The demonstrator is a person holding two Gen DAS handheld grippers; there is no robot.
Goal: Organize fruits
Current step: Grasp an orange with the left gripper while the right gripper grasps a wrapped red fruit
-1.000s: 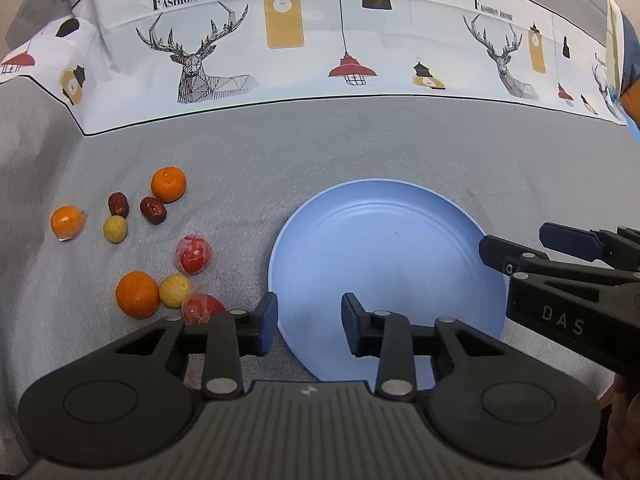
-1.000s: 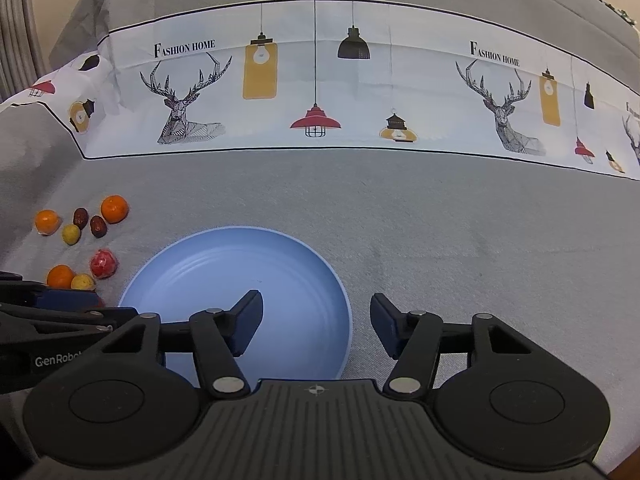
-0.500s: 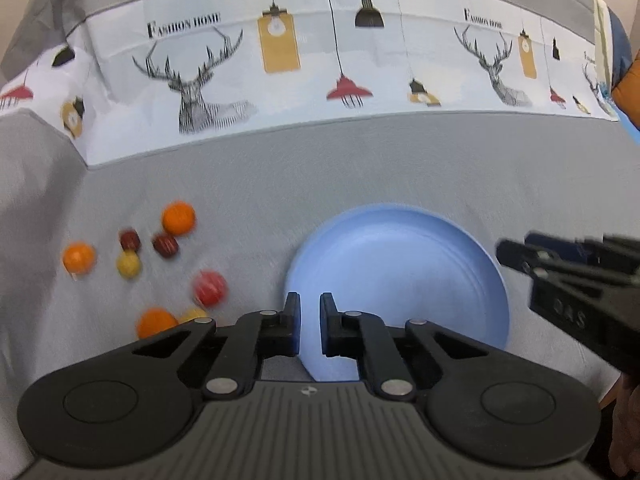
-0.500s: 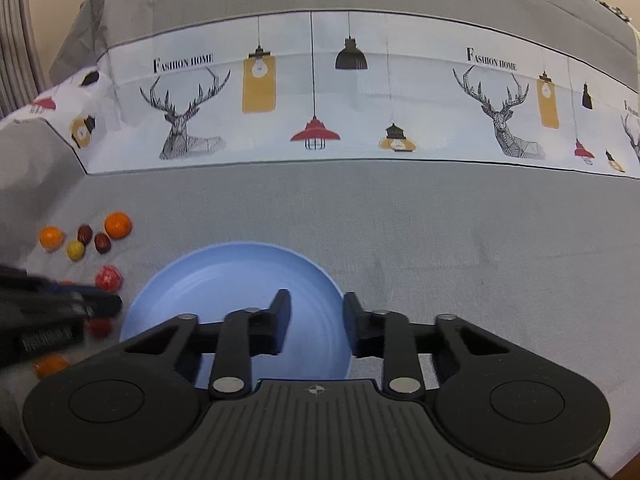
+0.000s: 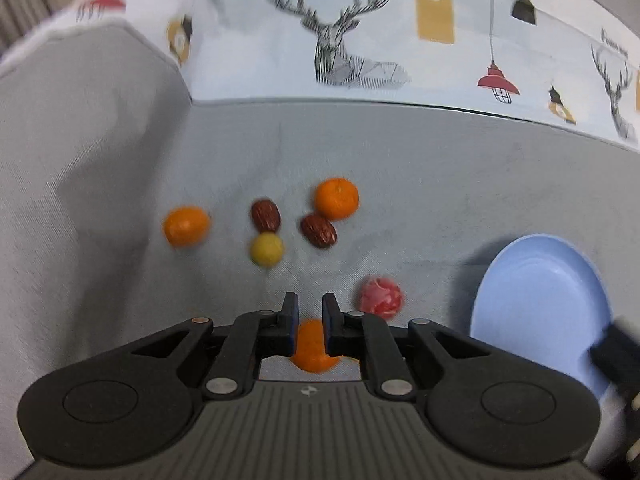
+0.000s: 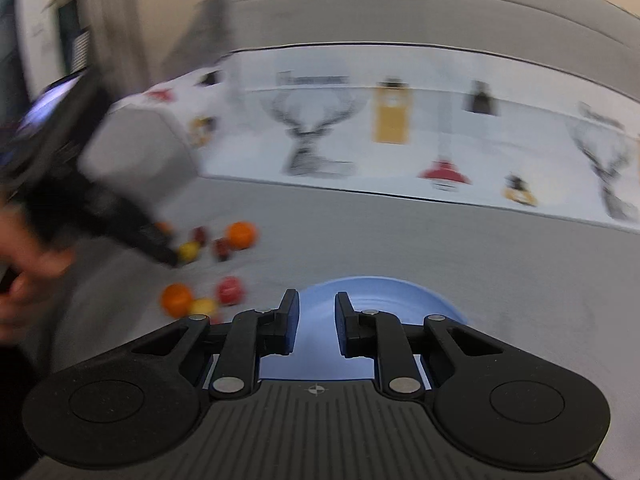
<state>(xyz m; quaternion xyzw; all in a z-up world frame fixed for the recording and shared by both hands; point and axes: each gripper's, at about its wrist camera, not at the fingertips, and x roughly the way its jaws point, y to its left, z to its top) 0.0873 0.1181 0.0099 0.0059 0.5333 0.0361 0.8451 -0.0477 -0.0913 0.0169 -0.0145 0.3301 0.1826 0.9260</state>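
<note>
Small fruits lie loose on the grey cloth: an orange [image 5: 338,199], another orange [image 5: 186,226], two dark dates [image 5: 265,215] [image 5: 319,231], a yellow fruit [image 5: 267,249] and a red one [image 5: 381,298]. My left gripper [image 5: 309,314] is shut and holds nothing. It hovers over a third orange [image 5: 314,346], which lies on the cloth under its fingers. The blue plate [image 5: 536,292] sits to the right. My right gripper [image 6: 316,312] hangs over the plate's [image 6: 380,292] near rim. Its jaws close the last bit and stand shut on nothing.
A white band printed with deer and lamps [image 5: 360,52] crosses the back of the cloth. In the right wrist view the left gripper [image 6: 120,216] and the hand [image 6: 28,272] holding it are a blur over the fruits. The cloth drops away at the far left.
Both grippers went from open to shut. The left one swung left, from over the plate to over the fruits. The right view has also swung left and is now blurred.
</note>
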